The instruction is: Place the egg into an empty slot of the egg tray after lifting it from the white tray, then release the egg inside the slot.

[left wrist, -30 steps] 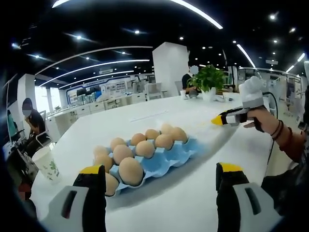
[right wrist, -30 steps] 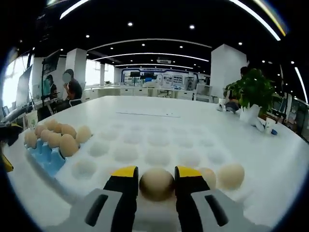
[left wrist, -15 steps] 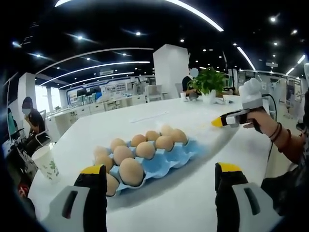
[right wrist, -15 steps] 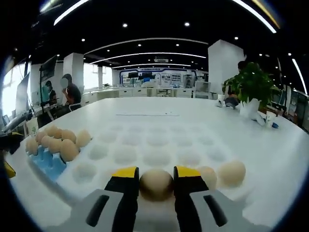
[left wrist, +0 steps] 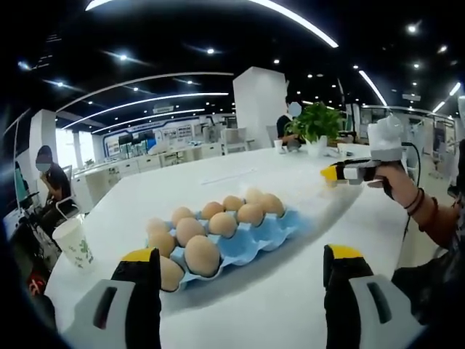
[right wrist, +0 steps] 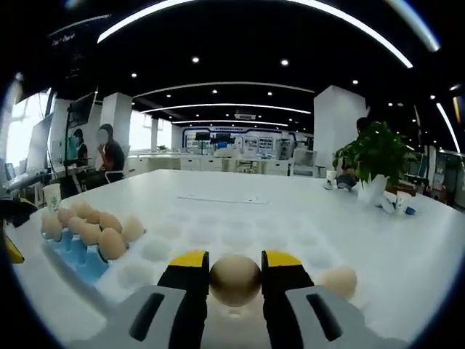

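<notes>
My right gripper (right wrist: 235,270), with its yellow-tipped black jaws, is clamped on a pale tan egg (right wrist: 235,280), one jaw on each flank. The egg hangs above the white moulded tray with round dimples (right wrist: 240,236), clear of its surface as far as I can judge. One more tan egg (right wrist: 338,281) sits in the white tray just to the right of my jaws.

The blue moulded egg tray (right wrist: 78,259) lies off to my left, against the white tray's edge. It is crowded with tan eggs; in the left gripper view the empty cups (left wrist: 254,236) seem to run along the near side of the blue tray, in front of the egg rows.

My left gripper (left wrist: 240,265) holds nothing, its jaws spread wide, hovering over the white tabletop (left wrist: 290,305) near the blue tray. The right gripper (left wrist: 341,173) shows there too, well apart at the far right.

The risks, as I judge them: squeeze harder and the shell cracks; ease off while carrying and the egg slips from the smooth jaws. Coming in low over the blue tray, I could knock the seated eggs, since the free cups sit just beside full ones. Letting go before the egg is down in a cup would leave it to roll or drop.
</notes>
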Demonstrator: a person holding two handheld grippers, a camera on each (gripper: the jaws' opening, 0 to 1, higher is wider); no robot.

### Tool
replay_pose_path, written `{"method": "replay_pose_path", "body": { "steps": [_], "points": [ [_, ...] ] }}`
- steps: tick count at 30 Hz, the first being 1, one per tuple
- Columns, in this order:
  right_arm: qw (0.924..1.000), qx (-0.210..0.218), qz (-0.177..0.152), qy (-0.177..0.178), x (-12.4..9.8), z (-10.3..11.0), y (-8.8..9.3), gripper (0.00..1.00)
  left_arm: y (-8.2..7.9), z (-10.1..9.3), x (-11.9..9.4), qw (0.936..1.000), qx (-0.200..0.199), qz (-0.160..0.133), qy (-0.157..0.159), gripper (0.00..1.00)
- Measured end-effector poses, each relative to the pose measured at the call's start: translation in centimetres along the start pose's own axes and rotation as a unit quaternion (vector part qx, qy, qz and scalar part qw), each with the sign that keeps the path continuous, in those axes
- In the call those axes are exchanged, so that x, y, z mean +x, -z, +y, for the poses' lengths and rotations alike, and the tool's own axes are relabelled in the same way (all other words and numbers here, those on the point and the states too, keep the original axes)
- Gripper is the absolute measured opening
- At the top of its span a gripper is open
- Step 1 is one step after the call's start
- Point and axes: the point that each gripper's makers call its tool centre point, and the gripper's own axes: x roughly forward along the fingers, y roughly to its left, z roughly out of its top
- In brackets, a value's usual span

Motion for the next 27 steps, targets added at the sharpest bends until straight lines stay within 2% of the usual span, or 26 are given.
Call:
{"method": "replay_pose_path", "body": {
  "steps": [6, 17, 21, 23, 27],
  "points": [
    [1.0, -0.004, -0.002, 0.004, 0.0, -0.1, -0.1, 0.29, -0.1, 0.0, 0.0, 1.0, 0.0, -0.001, 0.0, 0.95],
    [0.9994, -0.018, -0.017, -0.026, -0.1, 2.4, -1.0, 0.29, 0.0, 0.3, 0.1, 1.0, 0.002, 0.003, -0.003, 0.95],
    [0.9994, -0.012, -0.009, -0.03, 0.1, 2.4, -0.6, 0.29, 0.0, 0.5, 0.0, 1.0, 0.001, 0.002, -0.004, 0.95],
    [0.9994, -0.015, 0.003, -0.03, 0.3, 2.3, 0.2, 0.29, 0.0, 0.5, 0.1, 1.0, 0.002, 0.003, -0.003, 0.95],
    [0.9994, -0.005, 0.004, -0.034, 0.3, 2.1, 0.1, 0.3, 0.0, 0.2, 0.4, 1.0, 0.002, 0.003, 0.003, 0.95]
  ]
}}
